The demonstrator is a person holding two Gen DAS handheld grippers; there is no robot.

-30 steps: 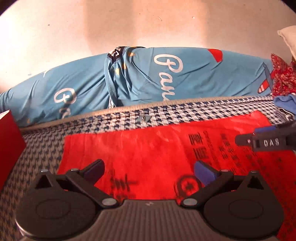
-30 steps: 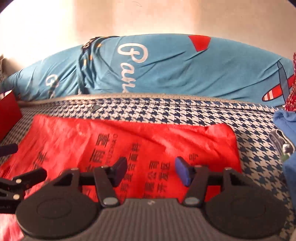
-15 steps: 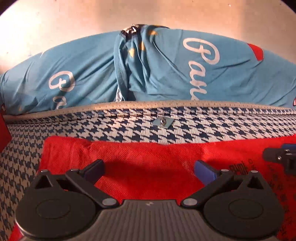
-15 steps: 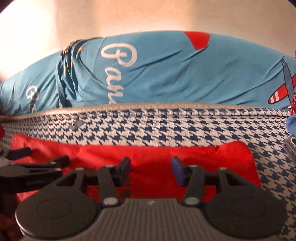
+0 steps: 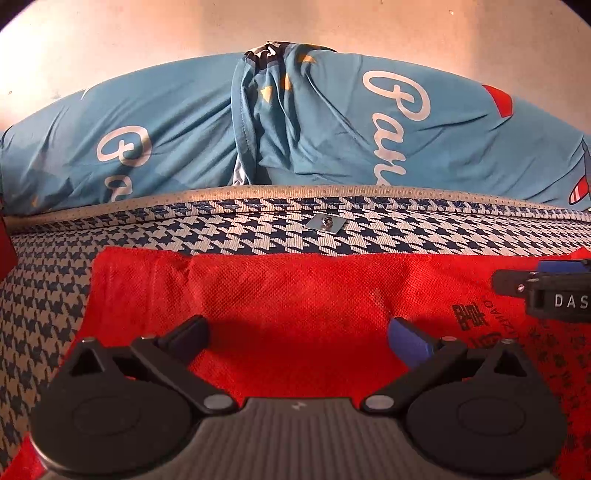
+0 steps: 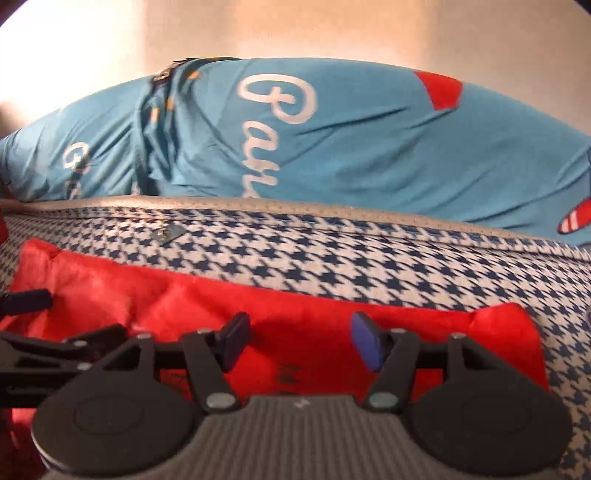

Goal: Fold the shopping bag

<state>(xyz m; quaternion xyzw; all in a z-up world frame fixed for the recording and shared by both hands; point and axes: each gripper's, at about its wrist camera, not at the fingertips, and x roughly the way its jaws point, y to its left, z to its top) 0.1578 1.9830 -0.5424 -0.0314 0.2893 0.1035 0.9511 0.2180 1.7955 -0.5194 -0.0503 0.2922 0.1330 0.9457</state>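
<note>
A red non-woven shopping bag (image 5: 295,291) with black printed characters lies flat on a blue-and-white houndstooth mat (image 5: 221,236). My left gripper (image 5: 299,339) hovers low over the bag's left half, jaws wide open with nothing between them. The right gripper (image 5: 546,291) shows at the right edge of the left wrist view. In the right wrist view the bag (image 6: 295,314) fills the lower middle and my right gripper (image 6: 301,341) stands open above its right half, near the far edge. The left gripper (image 6: 44,332) shows at that view's left edge.
A long blue pillow (image 5: 295,129) with white script lies along the mat's far side against a pale wall (image 5: 295,26). A small metal tab (image 5: 325,223) sits on the mat just beyond the bag. Bare mat (image 6: 480,266) extends to the bag's right.
Both grippers have dropped lower and moved forward toward the bag's far edge. The printed side is now largely out of sight. Both stayed open.
</note>
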